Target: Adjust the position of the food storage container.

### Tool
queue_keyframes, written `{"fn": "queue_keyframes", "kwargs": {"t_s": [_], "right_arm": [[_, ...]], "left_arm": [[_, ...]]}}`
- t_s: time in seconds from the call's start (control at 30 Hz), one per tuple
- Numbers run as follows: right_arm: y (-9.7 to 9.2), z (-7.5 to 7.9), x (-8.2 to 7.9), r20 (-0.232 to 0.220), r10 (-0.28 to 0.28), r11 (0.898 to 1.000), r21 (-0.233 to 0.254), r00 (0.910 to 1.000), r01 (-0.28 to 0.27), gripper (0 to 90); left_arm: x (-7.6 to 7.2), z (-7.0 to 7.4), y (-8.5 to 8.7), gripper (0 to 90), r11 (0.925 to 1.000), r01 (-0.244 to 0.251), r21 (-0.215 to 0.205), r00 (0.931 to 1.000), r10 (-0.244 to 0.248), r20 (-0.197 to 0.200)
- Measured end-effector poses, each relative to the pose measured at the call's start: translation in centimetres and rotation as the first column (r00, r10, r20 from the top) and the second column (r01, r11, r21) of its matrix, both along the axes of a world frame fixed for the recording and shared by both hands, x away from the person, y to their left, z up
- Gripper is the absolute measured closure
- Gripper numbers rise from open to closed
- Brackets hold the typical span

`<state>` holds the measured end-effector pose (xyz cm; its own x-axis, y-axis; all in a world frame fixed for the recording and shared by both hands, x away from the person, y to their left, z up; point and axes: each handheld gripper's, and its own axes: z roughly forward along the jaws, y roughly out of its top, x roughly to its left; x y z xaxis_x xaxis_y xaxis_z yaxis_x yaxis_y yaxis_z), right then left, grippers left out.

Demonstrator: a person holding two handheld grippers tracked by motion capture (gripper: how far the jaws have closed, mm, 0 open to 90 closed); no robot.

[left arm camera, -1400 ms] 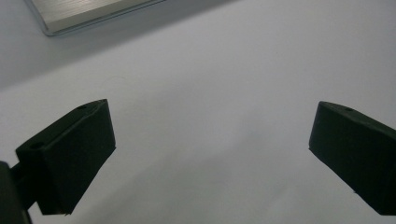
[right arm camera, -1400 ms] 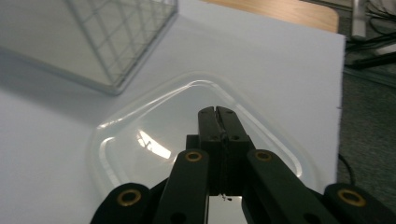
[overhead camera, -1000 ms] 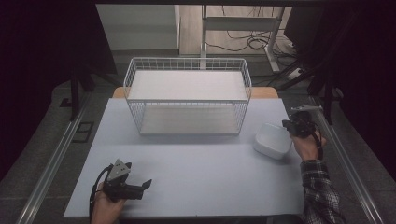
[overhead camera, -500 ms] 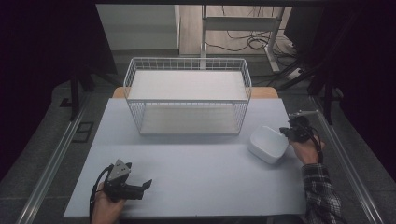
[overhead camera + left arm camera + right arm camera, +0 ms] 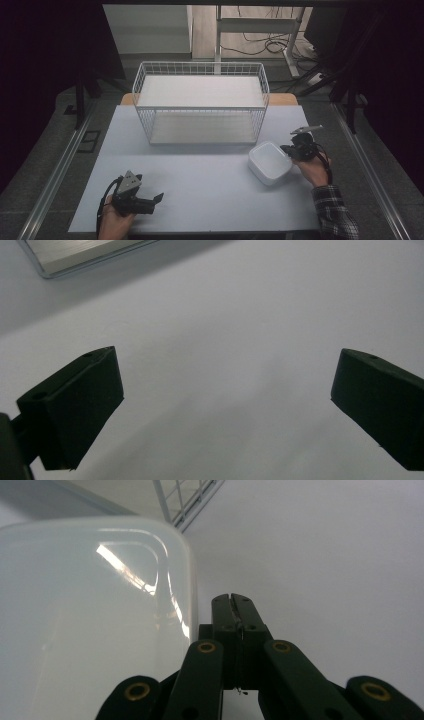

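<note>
- your right gripper (image 5: 289, 149) sits at the right side of the white table (image 5: 200, 195), its jaws pressed fully together with nothing between them; in the right gripper view the two black jaw tips meet in a single closed seam (image 5: 234, 611).
- the closed tip lies against the right-hand wall of the white plastic container (image 5: 269, 163); in the right gripper view that container (image 5: 85, 615) shows as a glossy, rounded-corner box just left of the jaws, and whether metal and plastic truly touch you cannot tell.
- the container rests on the table, right of centre, near the front right corner of the wire basket (image 5: 201, 107) but apart from it.
- the wire basket stands upright at the far middle of the table, with a white floor panel inside; a corner of its mesh (image 5: 185, 500) appears beyond the container in the right gripper view.
- your left gripper (image 5: 152, 200) lies low at the near left of the table, well apart from the container, its jaws spread wide over bare tabletop; the left gripper view shows both pads (image 5: 75, 405) far apart with nothing between.
</note>
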<state>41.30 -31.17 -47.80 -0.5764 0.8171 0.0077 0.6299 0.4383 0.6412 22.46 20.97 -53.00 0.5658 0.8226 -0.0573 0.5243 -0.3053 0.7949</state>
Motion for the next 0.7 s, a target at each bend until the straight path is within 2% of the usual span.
{"fn": "queue_keyframes", "kwargs": {"t_s": [0.17,0.2,0.3,0.33,0.43,0.47,0.5,0.6,0.63,0.67,0.7], "right_arm": [[1.2,-0.2,-0.1,-0.015,0.03,0.999,0.024,0.9994,-0.029,89.1],[2.0,-0.3,-0.7,-0.022,0.053,0.998,0.03,0.9983,-0.053,89.1],[2.6,-0.3,-1.3,-0.025,0.069,0.997,0.037,0.9973,-0.068,89.1],[3.4,-0.5,-2.3,-0.034,0.074,0.995,0.063,0.9967,-0.072,89.0],[4.2,-0.6,-3.2,-0.041,0.089,0.993,0.081,0.9951,-0.086,88.9],[5.0,-0.8,-4.1,-0.051,0.101,0.991,0.091,0.9935,-0.096,89.0],[5.0,-0.8,-4.1,-0.051,0.101,0.991,0.091,0.9935,-0.096,89.0],[6.3,-1.1,-6.2,-0.065,0.112,0.99,0.098,0.9915,-0.106,88.8],[6.3,-1.1,-6.2,-0.065,0.112,0.99,0.098,0.9915,-0.106,88.8],[6.7,-1.3,-7.4,-0.069,0.116,0.99,0.091,0.9909,-0.109,88.7],[6.7,-1.3,-7.4,-0.069,0.116,0.99,0.091,0.9909,-0.109,88.7]], "left_arm": [[0.0,0.0,0.0,0.0,1.0,-0.002,0.0,1.0,0.002,-0.004],[0.1,-0.1,0.0,0.1,1.0,-0.002,0.0,1.0,0.002,-0.004],[0.0,0.0,0.0,0.1,1.0,0.003,-0.001,1.0,-0.003,-0.004],[0.0,0.0,-0.1,0.1,1.0,0.003,-0.003,1.0,-0.003,-0.004],[0.1,0.0,-0.1,0.1,1.0,0.006,-0.004,1.0,-0.006,-0.004],[0.1,0.0,-0.1,0.1,1.0,0.007,-0.004,1.0,-0.007,-0.004],[0.1,0.0,-0.1,0.1,1.0,0.008,-0.005,1.0,-0.008,-0.003],[0.0,0.0,-0.1,0.1,0.9999,0.01,-0.009,0.9999,-0.01,-0.002],[0.0,0.0,-0.1,0.1,0.9999,0.01,-0.009,0.9999,-0.01,-0.002],[0.0,0.1,-0.2,0.1,0.9999,0.009,-0.007,1.0,-0.009,-0.001],[0.0,0.1,-0.2,0.1,0.9999,0.009,-0.007,1.0,-0.009,-0.001]]}}
